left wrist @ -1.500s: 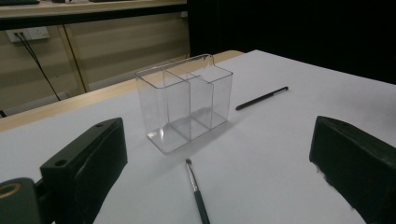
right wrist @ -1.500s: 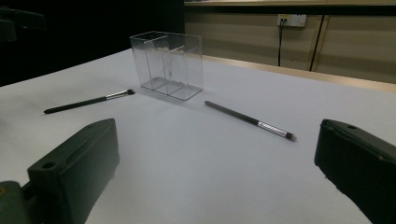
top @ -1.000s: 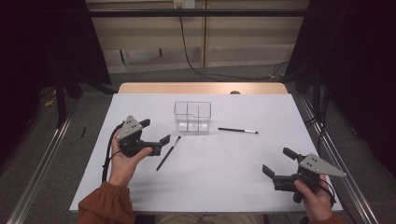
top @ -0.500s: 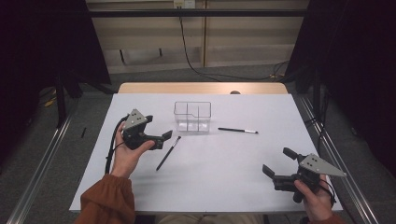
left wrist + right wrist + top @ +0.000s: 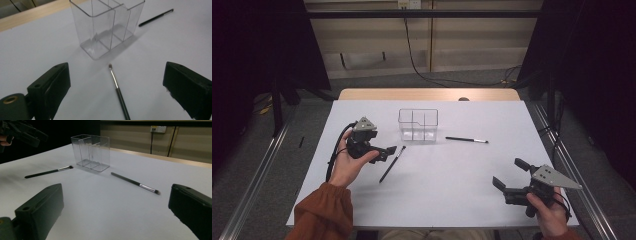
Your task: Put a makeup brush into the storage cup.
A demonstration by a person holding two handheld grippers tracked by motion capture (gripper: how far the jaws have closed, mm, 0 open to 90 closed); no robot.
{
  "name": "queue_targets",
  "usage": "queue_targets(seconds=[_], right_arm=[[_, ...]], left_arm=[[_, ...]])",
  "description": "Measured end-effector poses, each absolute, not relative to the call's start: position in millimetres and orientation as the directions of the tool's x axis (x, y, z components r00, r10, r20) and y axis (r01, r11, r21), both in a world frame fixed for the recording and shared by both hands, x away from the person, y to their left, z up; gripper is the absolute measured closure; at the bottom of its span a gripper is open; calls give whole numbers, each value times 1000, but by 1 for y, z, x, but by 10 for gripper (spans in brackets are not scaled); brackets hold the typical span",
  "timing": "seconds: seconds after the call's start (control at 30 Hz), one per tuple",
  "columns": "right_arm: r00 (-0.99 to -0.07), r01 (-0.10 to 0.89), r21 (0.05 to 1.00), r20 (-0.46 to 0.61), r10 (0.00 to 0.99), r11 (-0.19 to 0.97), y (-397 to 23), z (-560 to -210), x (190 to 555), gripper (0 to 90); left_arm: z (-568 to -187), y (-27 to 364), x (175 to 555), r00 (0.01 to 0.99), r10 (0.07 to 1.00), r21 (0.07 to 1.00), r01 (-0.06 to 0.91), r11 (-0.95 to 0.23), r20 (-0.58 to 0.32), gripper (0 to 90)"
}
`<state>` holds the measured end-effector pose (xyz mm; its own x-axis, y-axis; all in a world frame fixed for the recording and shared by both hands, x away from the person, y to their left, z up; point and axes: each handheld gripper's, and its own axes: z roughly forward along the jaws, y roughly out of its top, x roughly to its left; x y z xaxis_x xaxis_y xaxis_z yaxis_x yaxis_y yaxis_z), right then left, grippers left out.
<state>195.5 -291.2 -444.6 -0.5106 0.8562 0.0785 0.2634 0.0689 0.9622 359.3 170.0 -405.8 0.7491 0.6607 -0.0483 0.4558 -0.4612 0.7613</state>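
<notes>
A clear plastic organizer (image 5: 418,125) with several compartments stands upright and empty on the white table (image 5: 437,195). A thin dark brush (image 5: 392,162) lies front-left of it. My left gripper (image 5: 384,150) hovers at that brush's far end, open. In the left gripper view the brush (image 5: 118,91) lies on the table between the open jaws of the left gripper (image 5: 117,72), apart from both. A second brush (image 5: 467,139) lies right of the organizer. My right gripper (image 5: 510,173) is open and empty near the front right edge.
The right gripper view looks across the table at the organizer (image 5: 91,151), the second brush (image 5: 135,182) and the first brush (image 5: 47,172), with the left gripper (image 5: 22,131) at top left. A wooden strip (image 5: 427,94) borders the far edge.
My left gripper has shifted a little away from the person and to the right, closer to the organizer and the brush's far end. The right gripper has stayed put.
</notes>
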Motion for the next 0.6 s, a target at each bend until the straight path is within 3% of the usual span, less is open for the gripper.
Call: queue_targets(seconds=[0.1, 0.6], right_arm=[[-509, 264, 962, 80, 857, 67, -291, -445, 196, 0], [-517, 266, 961, 76, 853, 75, -291, -445, 196, 0]], left_arm=[[-408, 168, 360, 754, 657, 741, 449, -499, -14, 75], [-407, 152, 373, 783, 619, 550, 540, -638, -50, 81]])
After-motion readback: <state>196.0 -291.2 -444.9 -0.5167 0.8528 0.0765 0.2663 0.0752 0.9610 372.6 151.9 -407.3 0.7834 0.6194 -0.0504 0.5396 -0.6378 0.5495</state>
